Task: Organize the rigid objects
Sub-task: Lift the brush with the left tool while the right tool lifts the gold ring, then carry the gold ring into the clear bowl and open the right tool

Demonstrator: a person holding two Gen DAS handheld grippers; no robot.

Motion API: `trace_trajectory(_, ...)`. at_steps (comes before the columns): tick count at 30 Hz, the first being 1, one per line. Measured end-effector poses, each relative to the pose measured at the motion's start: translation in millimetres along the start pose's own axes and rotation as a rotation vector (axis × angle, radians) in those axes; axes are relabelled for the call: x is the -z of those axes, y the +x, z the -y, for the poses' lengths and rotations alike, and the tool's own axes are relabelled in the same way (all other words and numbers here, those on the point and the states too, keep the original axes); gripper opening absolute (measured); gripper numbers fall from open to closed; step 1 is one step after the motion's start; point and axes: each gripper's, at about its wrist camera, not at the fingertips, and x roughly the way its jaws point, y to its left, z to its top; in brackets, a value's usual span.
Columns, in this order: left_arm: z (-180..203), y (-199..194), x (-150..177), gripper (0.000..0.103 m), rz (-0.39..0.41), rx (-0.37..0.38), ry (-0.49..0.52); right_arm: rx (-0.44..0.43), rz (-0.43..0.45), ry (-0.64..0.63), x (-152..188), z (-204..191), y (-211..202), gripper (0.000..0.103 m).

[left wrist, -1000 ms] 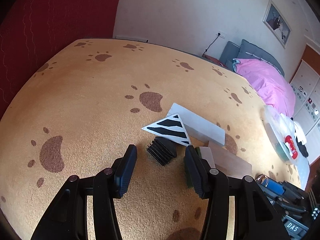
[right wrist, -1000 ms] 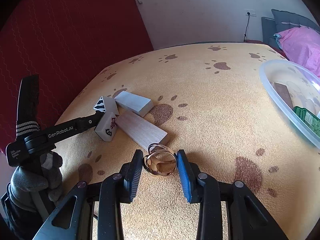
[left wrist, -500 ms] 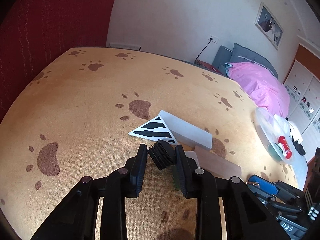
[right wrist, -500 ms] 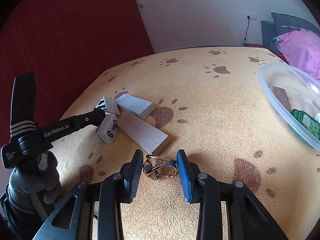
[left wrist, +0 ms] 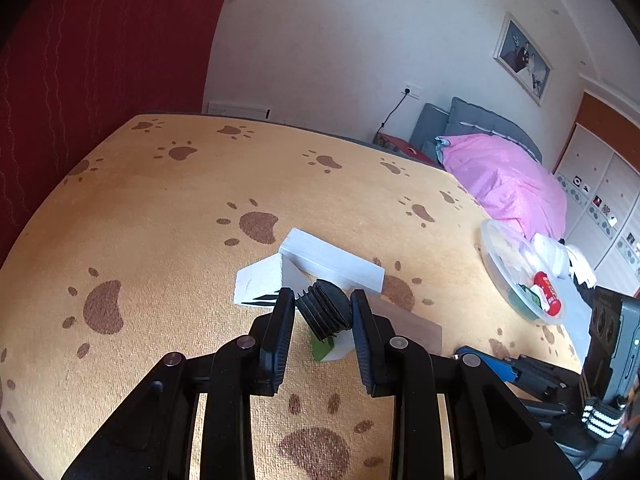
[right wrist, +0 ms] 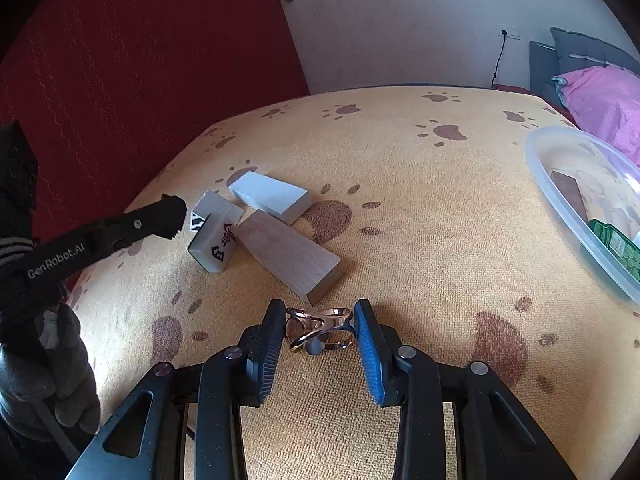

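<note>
While both grips hold, we should lift straight up off the carpet (right wrist: pixel 420 208) before swinging toward the bowl (right wrist: pixel 560 200) on the right. Our left hand-held gripper (left wrist: pixel 322 312) is clamped on the ribbed black cap (left wrist: pixel 324 314), above the blocks (left wrist: pixel 328 258). Our right hand-held gripper (right wrist: pixel 320 328) pinches the metal ring (right wrist: pixel 320 330) just off the wooden block (right wrist: pixel 290 256). The ring looks slippery, so keep pressure steady and release low inside the bowl.
</note>
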Motion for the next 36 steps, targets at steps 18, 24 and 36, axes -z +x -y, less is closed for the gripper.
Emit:
trace_trajectory(18, 19.2, -4.2, 3.2, 0.029, -0.008, 0.026, 0.025, 0.008, 0.092, 0.104, -0.7, 34.8, -36.8, 0.037)
trace_trajectory(24, 34.4, 0.8, 4.3, 0.029, -0.024, 0.047, 0.046, 0.067, 0.156, 0.153, -3.4, 62.7, -57.0, 0.037)
trace_trajectory(36, 71.6, 9.2, 4.0, 0.029, -0.044, 0.078, 0.112, 0.222, 0.275, 0.261, -15.0, 128.7, -84.9, 0.037)
